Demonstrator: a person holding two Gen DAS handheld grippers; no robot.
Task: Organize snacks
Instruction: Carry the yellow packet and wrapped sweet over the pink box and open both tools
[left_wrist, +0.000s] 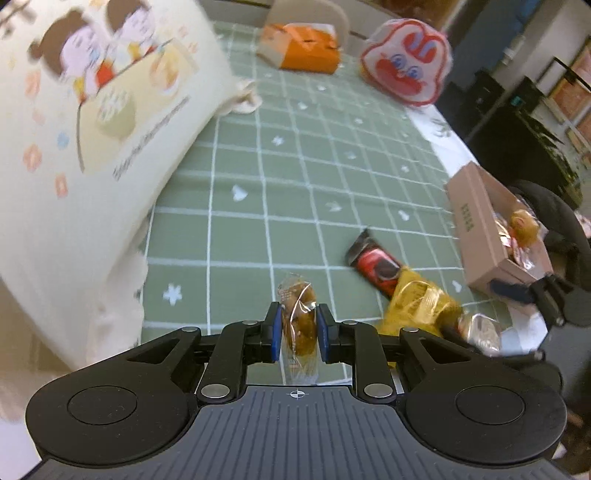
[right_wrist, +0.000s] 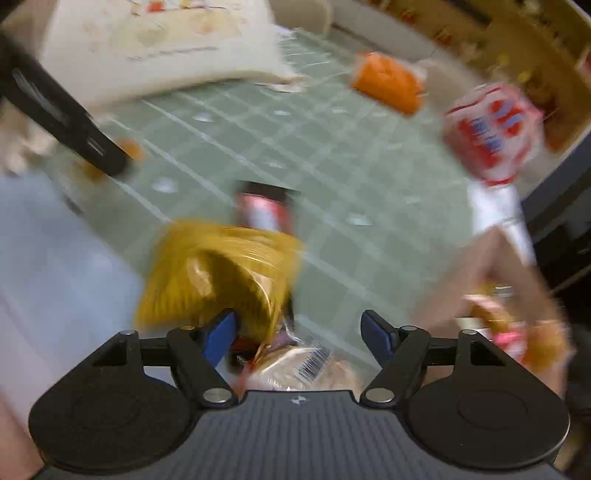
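My left gripper (left_wrist: 298, 325) is shut on a small brown cake in clear wrap (left_wrist: 297, 314), held above the green checked tablecloth (left_wrist: 280, 177). To its right lie a black and red snack bar (left_wrist: 373, 264), a yellow snack bag (left_wrist: 417, 306) and a silvery wrapped snack (left_wrist: 480, 330). A cardboard box (left_wrist: 480, 229) with several wrapped snacks stands at the right edge. My right gripper (right_wrist: 299, 332) is open above a clear-wrapped pastry with a barcode (right_wrist: 306, 365), beside the yellow bag (right_wrist: 218, 269). The right wrist view is blurred; the box (right_wrist: 491, 280) shows at its right.
A big cream cartoon bag (left_wrist: 92, 122) fills the left. An orange box (left_wrist: 303, 46) and a red and white rabbit-face pack (left_wrist: 406, 62) sit at the table's far end. The left gripper's black arm (right_wrist: 62, 110) crosses the right wrist view. The table edge runs along the right.
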